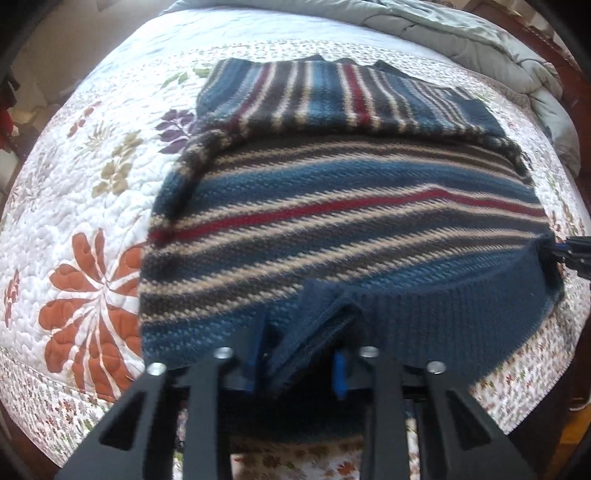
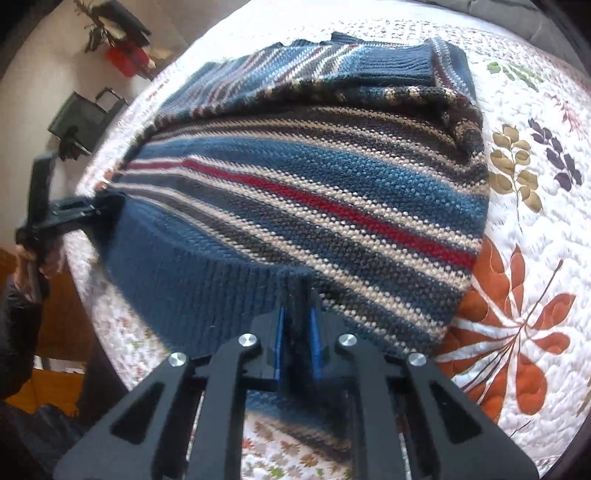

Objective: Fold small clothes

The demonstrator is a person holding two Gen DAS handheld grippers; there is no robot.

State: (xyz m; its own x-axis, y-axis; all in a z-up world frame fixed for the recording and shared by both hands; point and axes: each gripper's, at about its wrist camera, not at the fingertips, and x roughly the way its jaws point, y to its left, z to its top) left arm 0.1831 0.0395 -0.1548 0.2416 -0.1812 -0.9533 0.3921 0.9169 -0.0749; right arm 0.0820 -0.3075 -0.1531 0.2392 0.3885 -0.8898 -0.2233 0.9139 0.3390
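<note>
A striped knit sweater [image 1: 332, 206], blue, grey, cream and red, lies on a floral quilt [image 1: 85, 192], its sleeves folded across the upper body. My left gripper [image 1: 299, 365] is shut on the sweater's dark blue ribbed hem [image 1: 424, 317] near its left corner and holds it raised. My right gripper [image 2: 297, 343] is shut on the same hem [image 2: 192, 280] at the other corner. Each gripper shows in the other's view, the right one in the left wrist view [image 1: 569, 253] and the left one in the right wrist view [image 2: 79, 210]. The sweater [image 2: 314, 177] fills the right wrist view.
A grey duvet [image 1: 461, 33] is bunched at the far end of the bed. The quilt [image 2: 535, 229] spreads wide around the sweater. A wall with hanging black and red items [image 2: 122, 55] and a wooden floor [image 2: 48, 384] lie past the bed's edge.
</note>
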